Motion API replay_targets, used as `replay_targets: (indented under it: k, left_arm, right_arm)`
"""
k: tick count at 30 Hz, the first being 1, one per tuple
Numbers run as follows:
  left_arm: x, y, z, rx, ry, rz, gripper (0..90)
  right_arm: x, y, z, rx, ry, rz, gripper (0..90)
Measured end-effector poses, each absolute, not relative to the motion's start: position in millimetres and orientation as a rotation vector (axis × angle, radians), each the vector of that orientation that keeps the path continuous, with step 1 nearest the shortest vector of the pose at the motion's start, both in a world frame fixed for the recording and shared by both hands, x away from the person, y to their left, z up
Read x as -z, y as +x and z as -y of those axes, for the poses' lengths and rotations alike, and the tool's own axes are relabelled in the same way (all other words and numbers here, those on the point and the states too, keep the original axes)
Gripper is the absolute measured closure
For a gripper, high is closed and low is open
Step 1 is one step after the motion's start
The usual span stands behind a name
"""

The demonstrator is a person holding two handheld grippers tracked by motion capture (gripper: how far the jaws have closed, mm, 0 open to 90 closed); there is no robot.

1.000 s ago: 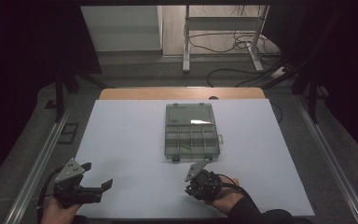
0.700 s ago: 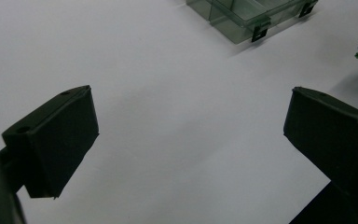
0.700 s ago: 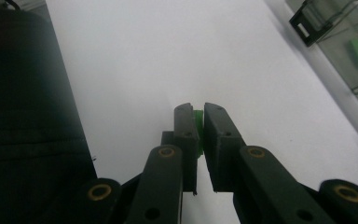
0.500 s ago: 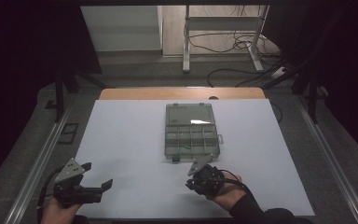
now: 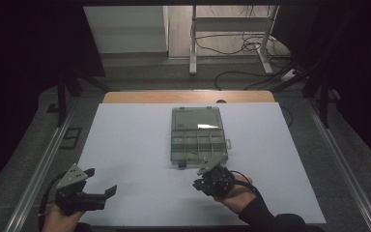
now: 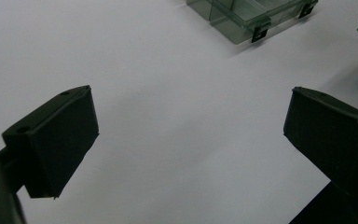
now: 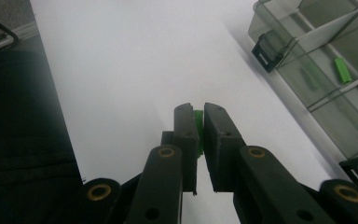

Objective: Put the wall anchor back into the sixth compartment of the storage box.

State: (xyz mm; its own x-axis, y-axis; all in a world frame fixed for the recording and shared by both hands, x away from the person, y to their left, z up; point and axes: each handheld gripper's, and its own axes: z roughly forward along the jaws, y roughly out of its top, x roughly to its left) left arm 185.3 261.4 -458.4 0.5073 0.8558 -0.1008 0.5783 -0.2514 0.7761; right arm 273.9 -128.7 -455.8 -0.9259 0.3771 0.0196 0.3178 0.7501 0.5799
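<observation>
My right hand-held gripper (image 7: 199,122) pinches a small green part (image 7: 198,128) just short of the box (image 5: 197,137), whose open compartments lie ahead of it, long axis running away from me. My left hand-held gripper (image 5: 96,186) rests wide open, well left of the box. Since a second ago, my right hand has barely shifted.

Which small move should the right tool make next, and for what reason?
Probably it should carry its small green piece over the open compartment box and lower it into a cell. The right tool is shut on that piece just in front of the box, and a similar green piece already lies in one compartment. The left tool is open, off to the side.
</observation>
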Motion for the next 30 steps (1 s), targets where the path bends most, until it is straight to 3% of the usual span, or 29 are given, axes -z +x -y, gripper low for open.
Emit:
replay_targets:
  k: [30]
  left_arm:
    - [459,186,-262,-0.435,1.951,-1.181,3.5]
  right_arm:
    - [441,308,129,-1.041,0.665,-2.774,81.8]
